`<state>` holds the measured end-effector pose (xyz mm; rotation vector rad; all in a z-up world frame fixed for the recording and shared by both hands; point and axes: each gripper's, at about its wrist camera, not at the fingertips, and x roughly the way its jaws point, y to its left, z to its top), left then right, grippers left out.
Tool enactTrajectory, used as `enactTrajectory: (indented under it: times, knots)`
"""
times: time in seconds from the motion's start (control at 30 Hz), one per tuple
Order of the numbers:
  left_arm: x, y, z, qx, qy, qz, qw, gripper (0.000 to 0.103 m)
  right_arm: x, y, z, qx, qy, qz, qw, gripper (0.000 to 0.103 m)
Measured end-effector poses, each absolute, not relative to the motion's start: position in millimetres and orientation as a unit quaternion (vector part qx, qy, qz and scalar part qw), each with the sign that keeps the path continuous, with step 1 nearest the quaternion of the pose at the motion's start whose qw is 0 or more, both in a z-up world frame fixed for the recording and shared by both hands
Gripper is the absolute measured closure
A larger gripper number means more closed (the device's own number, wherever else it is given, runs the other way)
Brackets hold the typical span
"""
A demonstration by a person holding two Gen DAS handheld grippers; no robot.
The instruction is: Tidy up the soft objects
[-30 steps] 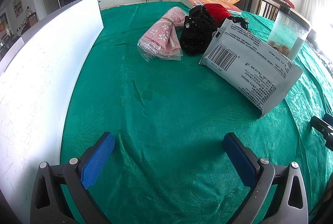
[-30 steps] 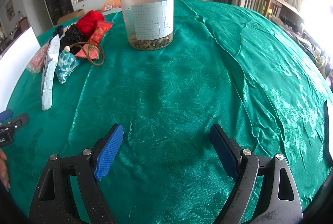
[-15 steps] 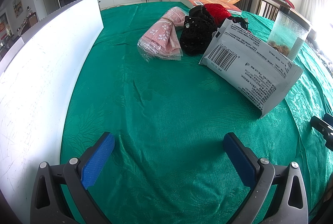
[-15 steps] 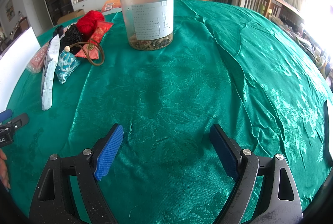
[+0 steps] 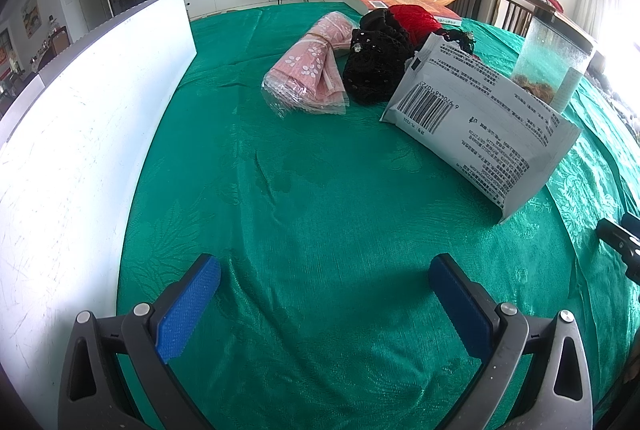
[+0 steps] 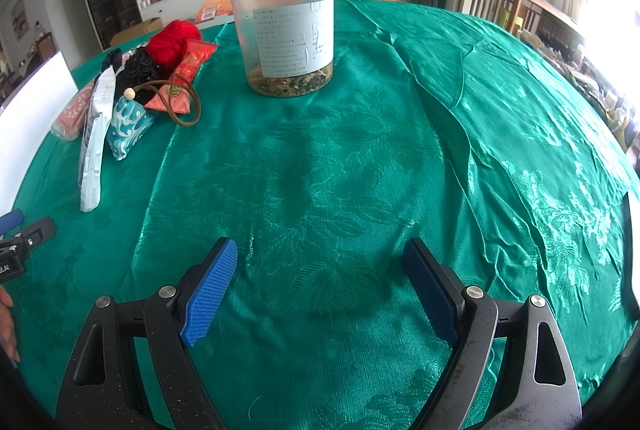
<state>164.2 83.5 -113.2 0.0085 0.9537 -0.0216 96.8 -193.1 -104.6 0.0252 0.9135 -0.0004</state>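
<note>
A pink floral cloth in clear wrap (image 5: 312, 70), a black lace pouch (image 5: 376, 66), a red yarn ball (image 5: 414, 18) and a white printed packet (image 5: 480, 118) lie in a cluster on the green tablecloth (image 5: 320, 210). In the right wrist view the yarn ball (image 6: 168, 42), a blue-white pouch (image 6: 128, 126), a red sachet with brown cord (image 6: 180, 86) and the packet (image 6: 94, 134) sit at the left. My left gripper (image 5: 324, 282) is open and empty, well short of the cluster. My right gripper (image 6: 318, 270) is open and empty, in front of the jar.
A clear plastic jar with a black lid (image 6: 284, 26) stands on the cloth; it also shows in the left wrist view (image 5: 554, 58). A white box wall (image 5: 80, 134) runs along the left. An orange book (image 5: 400, 0) lies behind the cluster.
</note>
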Motion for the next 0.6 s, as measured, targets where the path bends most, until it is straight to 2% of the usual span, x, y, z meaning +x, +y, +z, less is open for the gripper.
enactTrajectory:
  times: [0.23, 0.37, 0.5, 0.57, 0.6]
  knots:
    - [155, 88, -113, 0.005, 0.456, -0.018, 0.89, 0.0, 100, -195, -102, 0.026, 0.445, 0.011, 0.895, 0.016]
    - [155, 89, -113, 0.004, 0.455, -0.018, 0.89, 0.0, 109, -192, -76, 0.157, 0.415, 0.099, 0.891, 0.016]
    - [155, 88, -113, 0.004, 0.455, -0.018, 0.89, 0.0, 154, -129, -64, 0.119, 0.444, 0.195, 0.867, 0.016]
    - [155, 88, -113, 0.004, 0.455, -0.018, 0.89, 0.0, 177, -105, -72, 0.116, 0.461, 0.223, 0.851, 0.02]
    - [155, 88, -113, 0.004, 0.455, -0.018, 0.89, 0.0, 184, -99, -77, 0.127, 0.466, 0.237, 0.843, 0.035]
